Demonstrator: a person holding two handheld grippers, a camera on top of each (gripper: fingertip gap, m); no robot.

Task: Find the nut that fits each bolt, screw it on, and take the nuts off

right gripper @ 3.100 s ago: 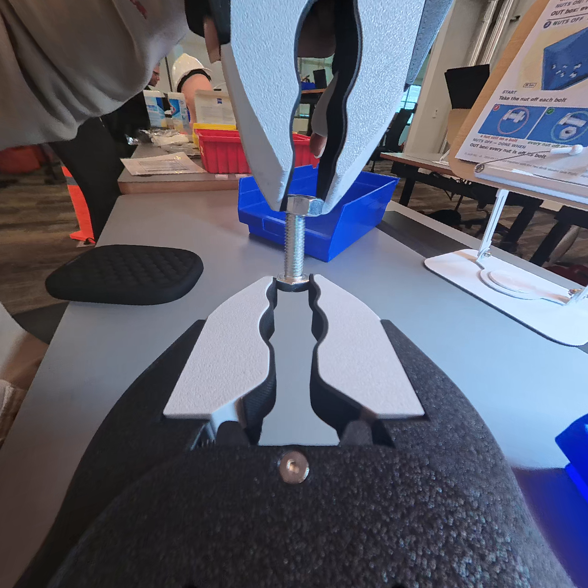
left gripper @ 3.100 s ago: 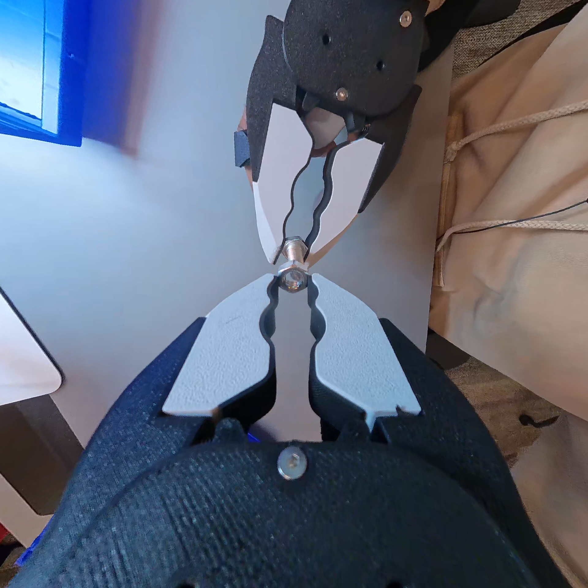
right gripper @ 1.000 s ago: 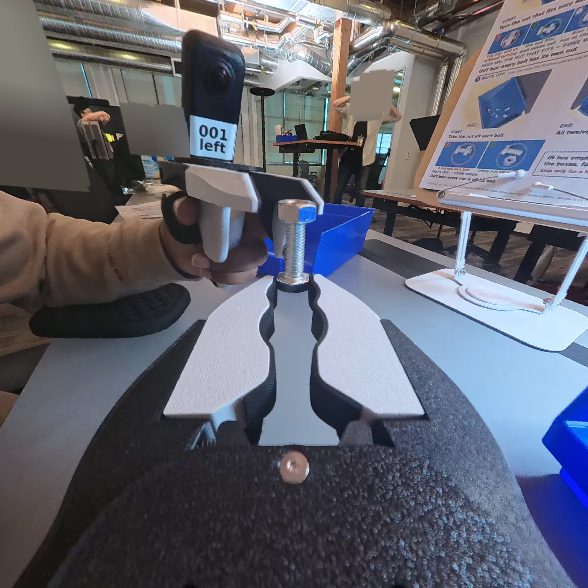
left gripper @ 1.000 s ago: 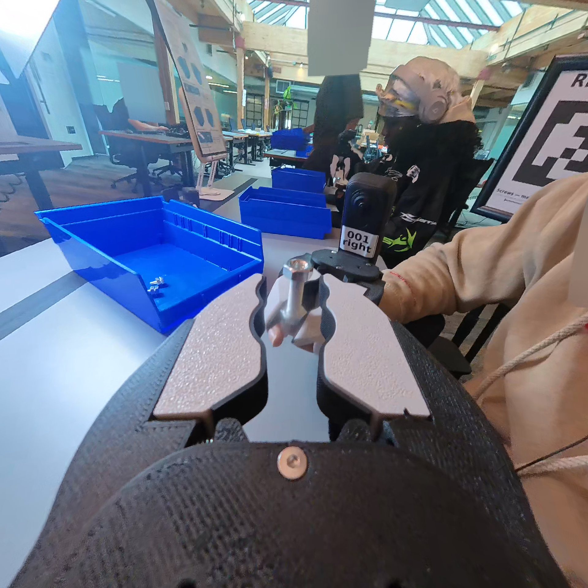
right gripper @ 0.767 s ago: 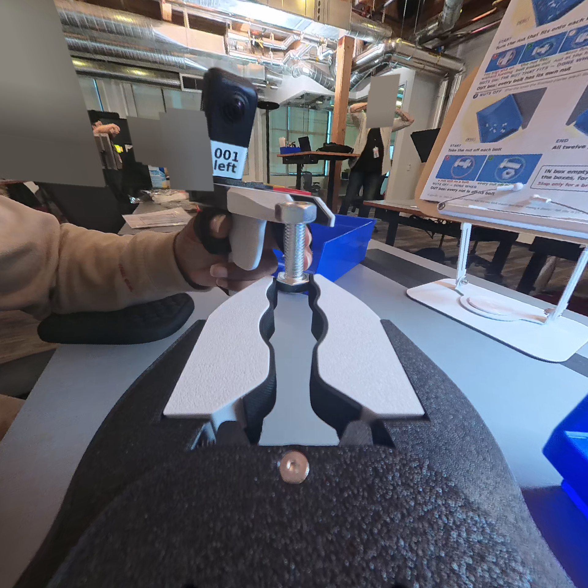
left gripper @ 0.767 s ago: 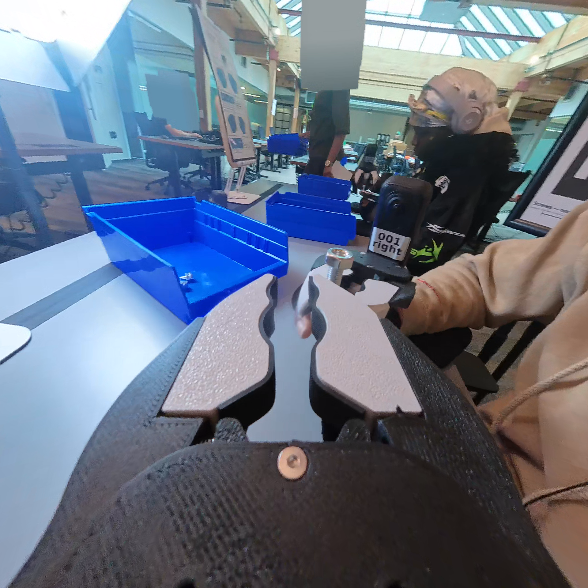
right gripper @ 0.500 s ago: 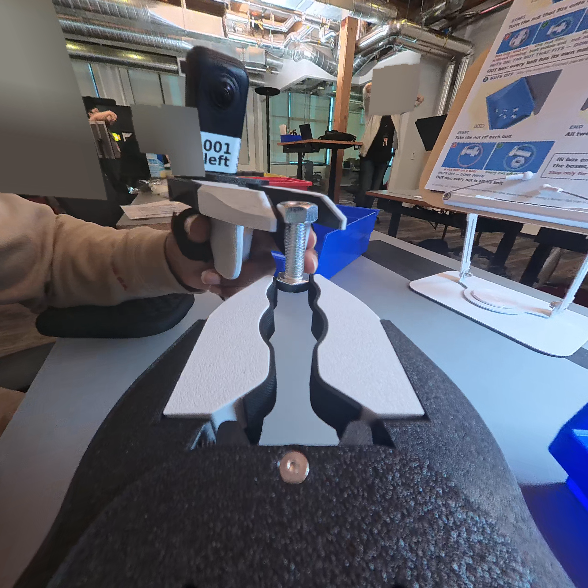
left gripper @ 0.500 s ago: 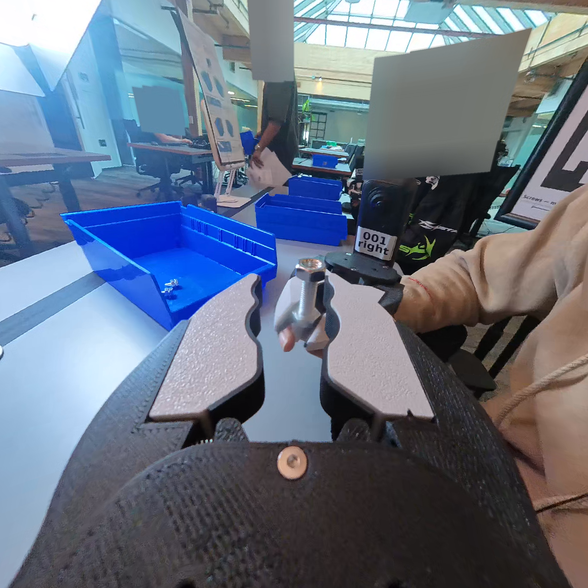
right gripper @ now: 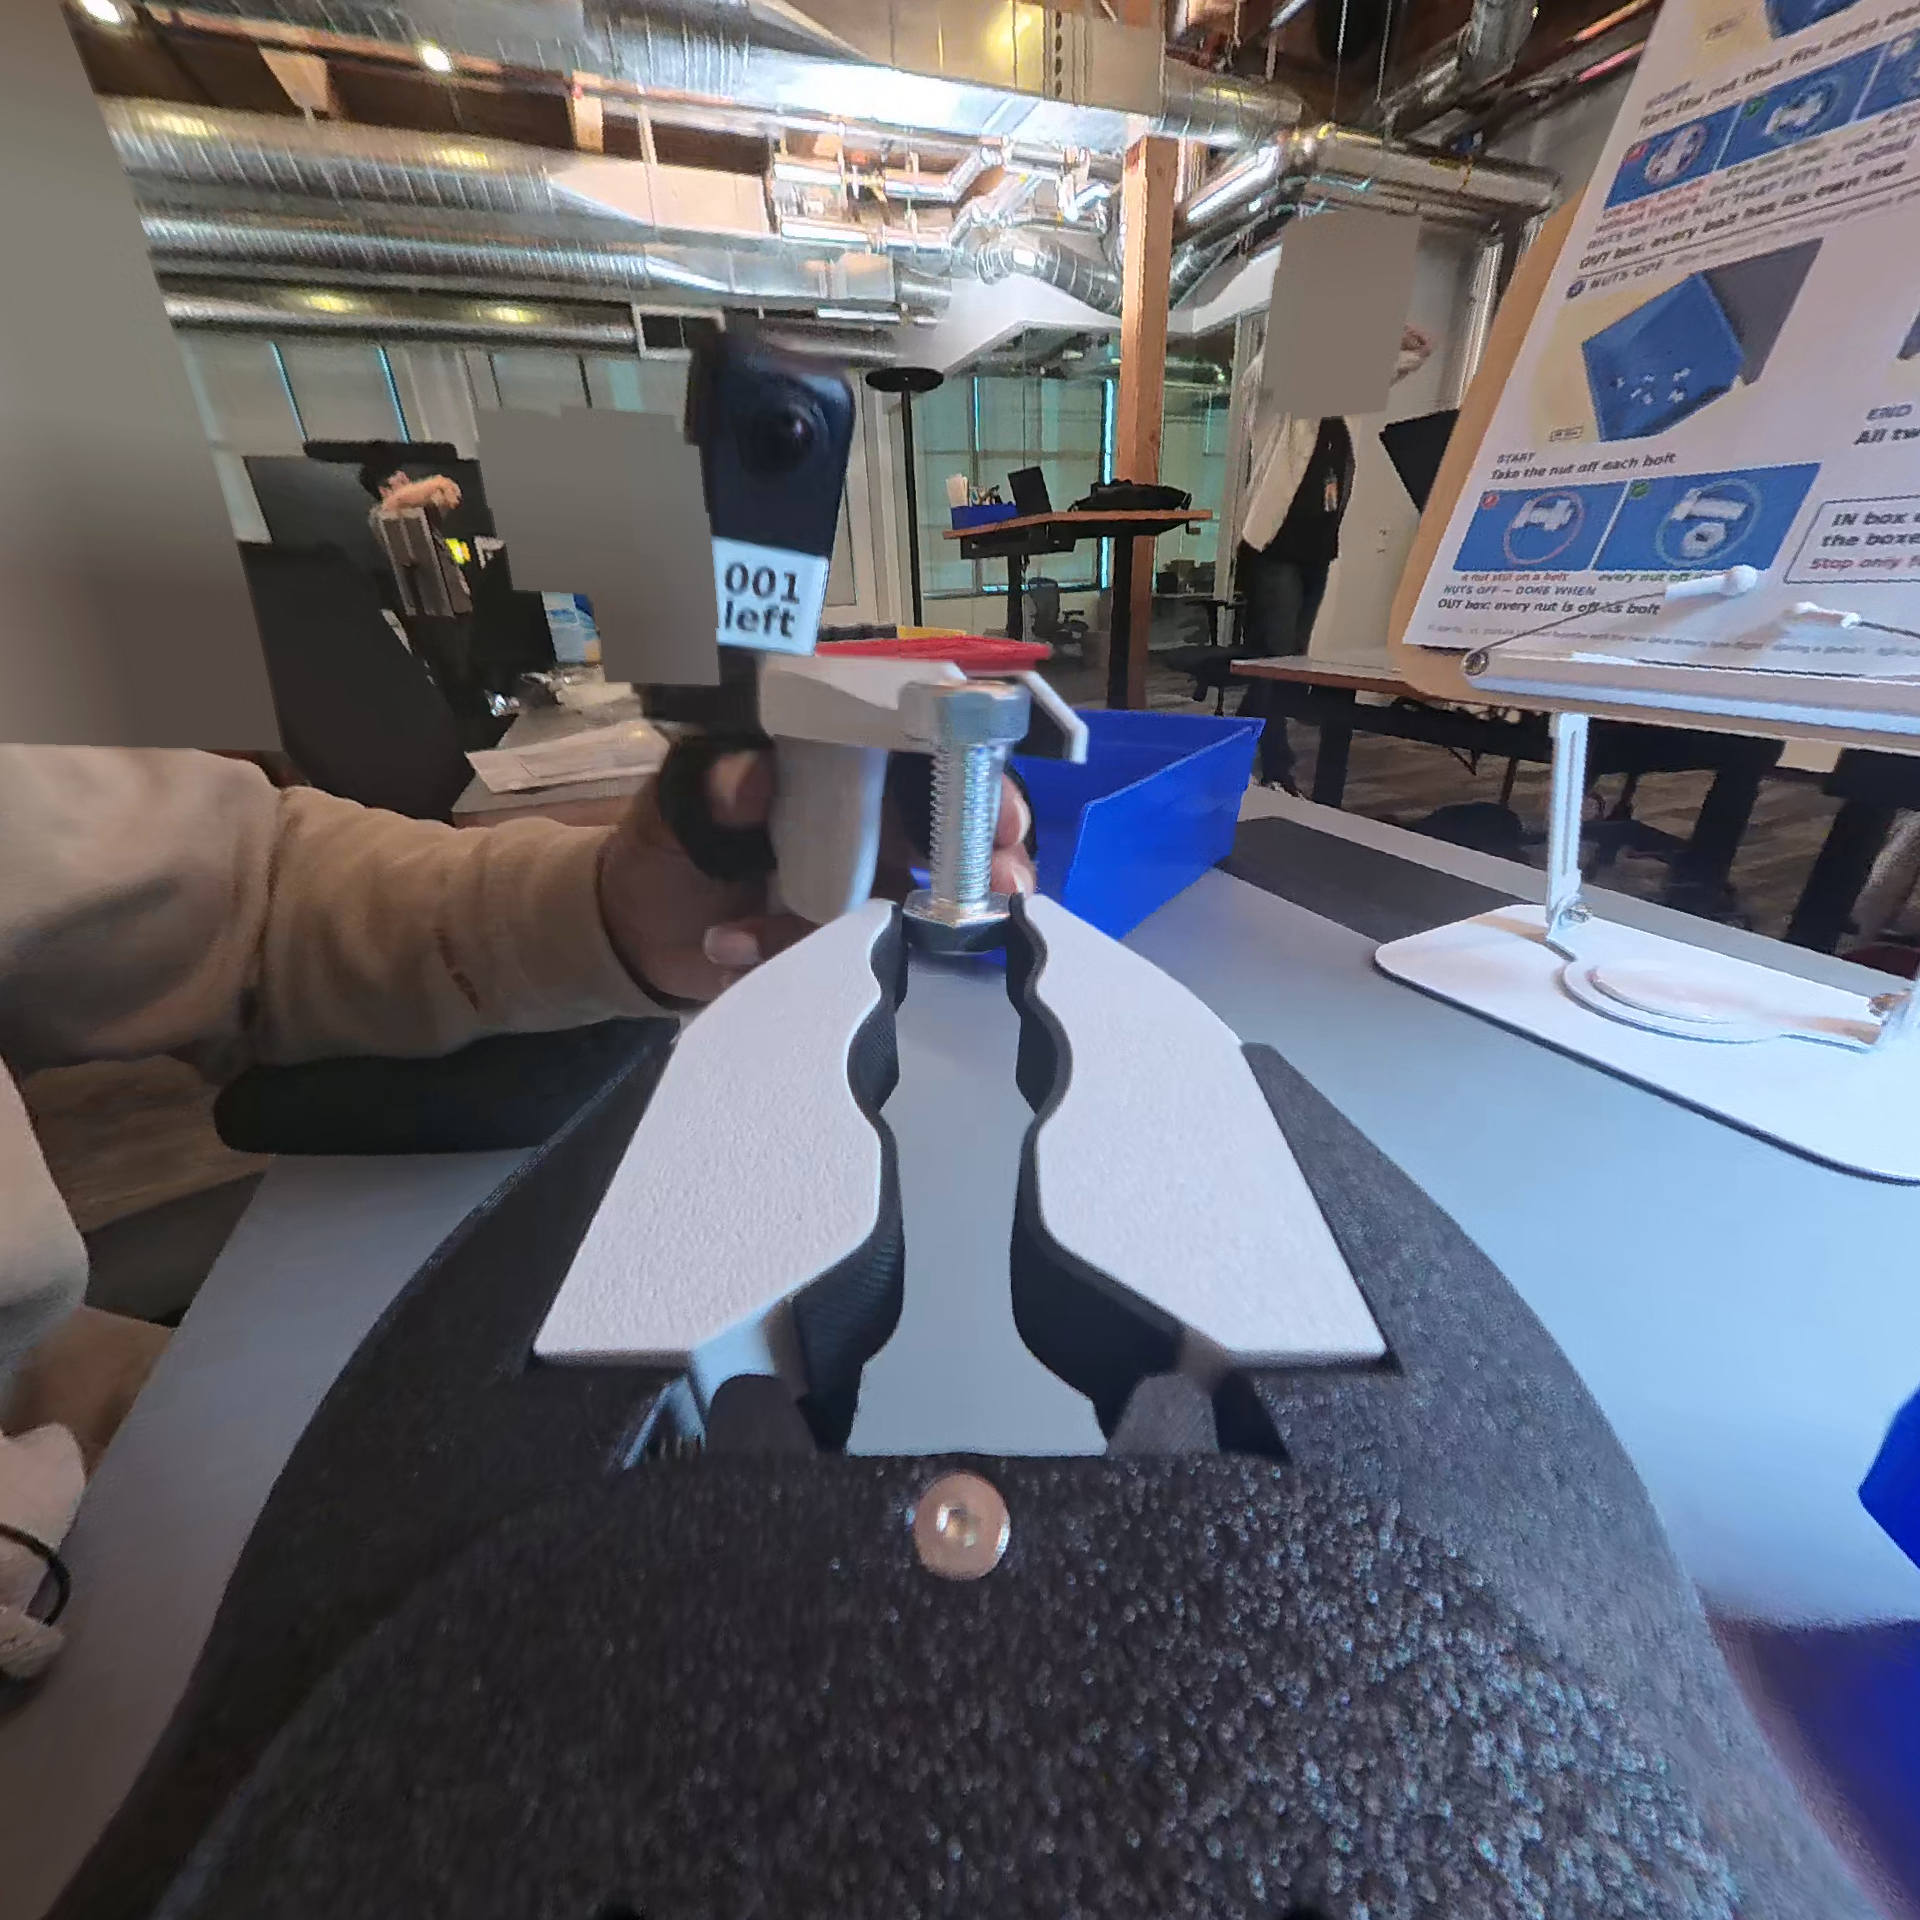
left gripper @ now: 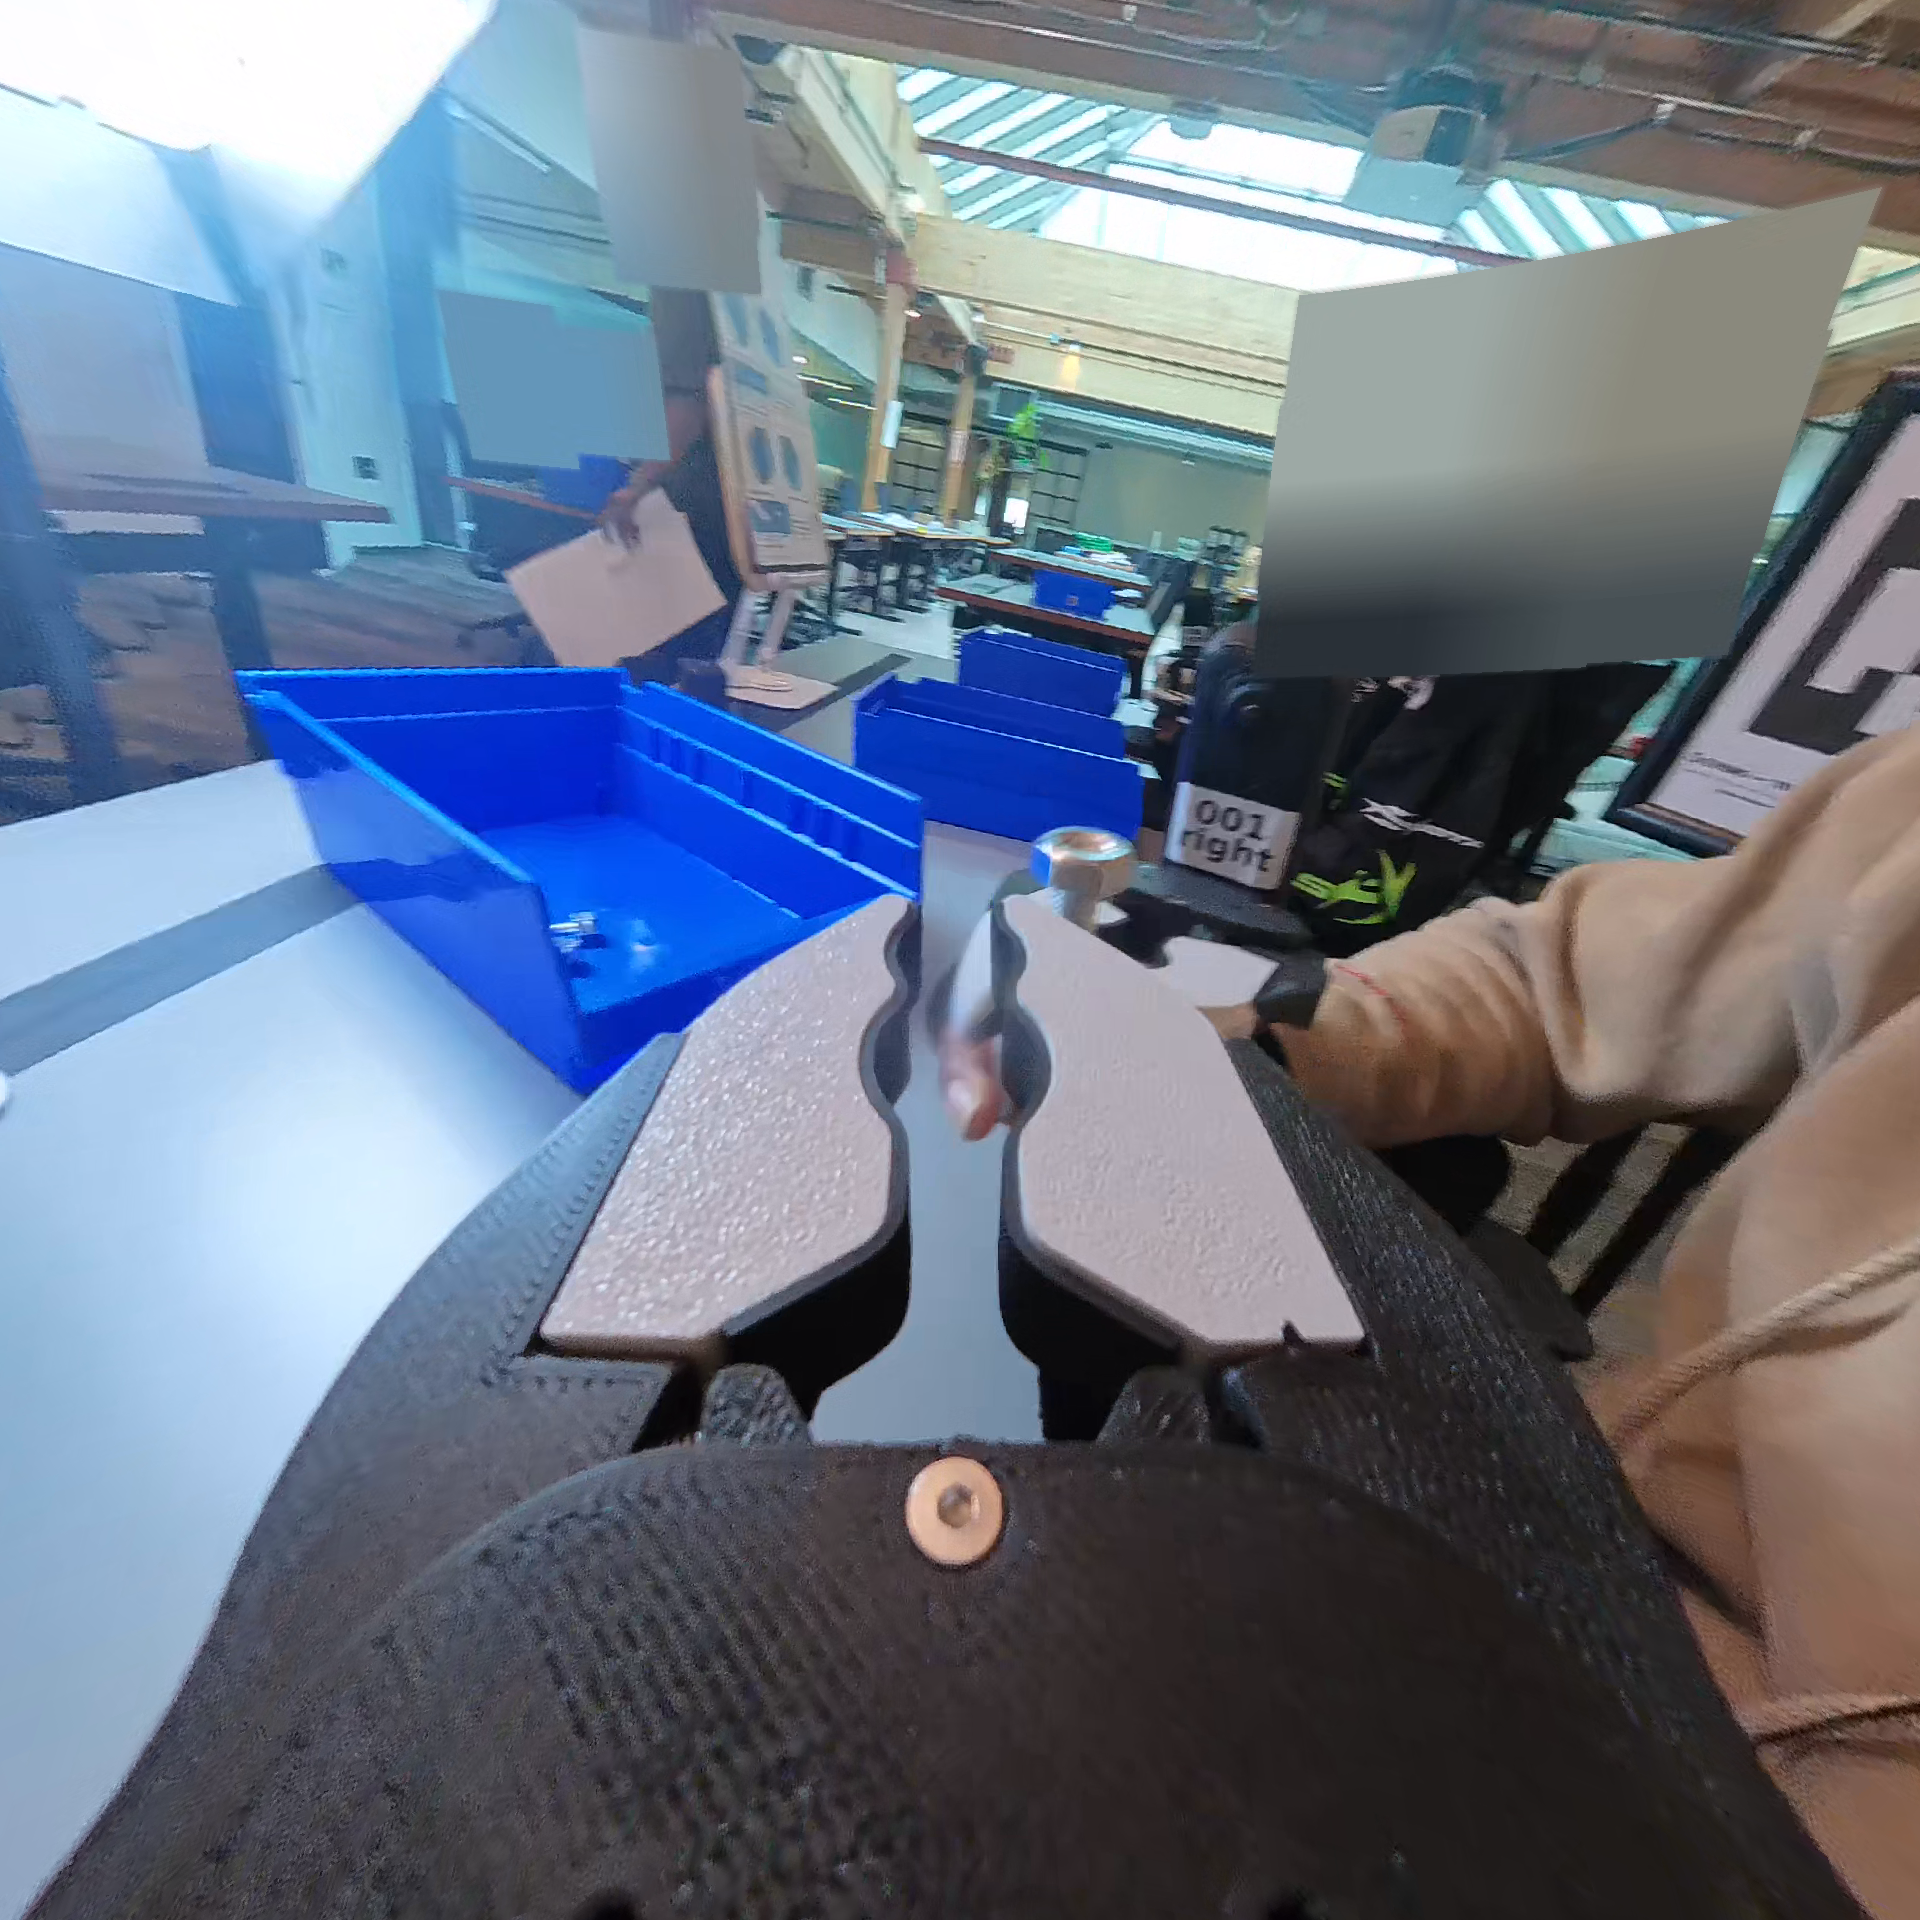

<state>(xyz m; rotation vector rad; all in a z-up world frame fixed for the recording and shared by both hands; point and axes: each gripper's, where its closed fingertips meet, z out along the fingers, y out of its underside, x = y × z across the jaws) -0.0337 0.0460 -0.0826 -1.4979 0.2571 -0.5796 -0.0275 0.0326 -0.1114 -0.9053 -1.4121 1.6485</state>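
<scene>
Nut (right gripper: 954, 921) in right gripper (right gripper: 956, 914) shows only rightward.

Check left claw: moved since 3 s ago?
Yes. In the right wrist view the left claw hung down over the blue bin, clamping the bolt head; now it reaches in level from the left, behind that head.

Open workshop: ducts (right gripper: 644, 208), blue bins (left gripper: 436, 790)
</scene>
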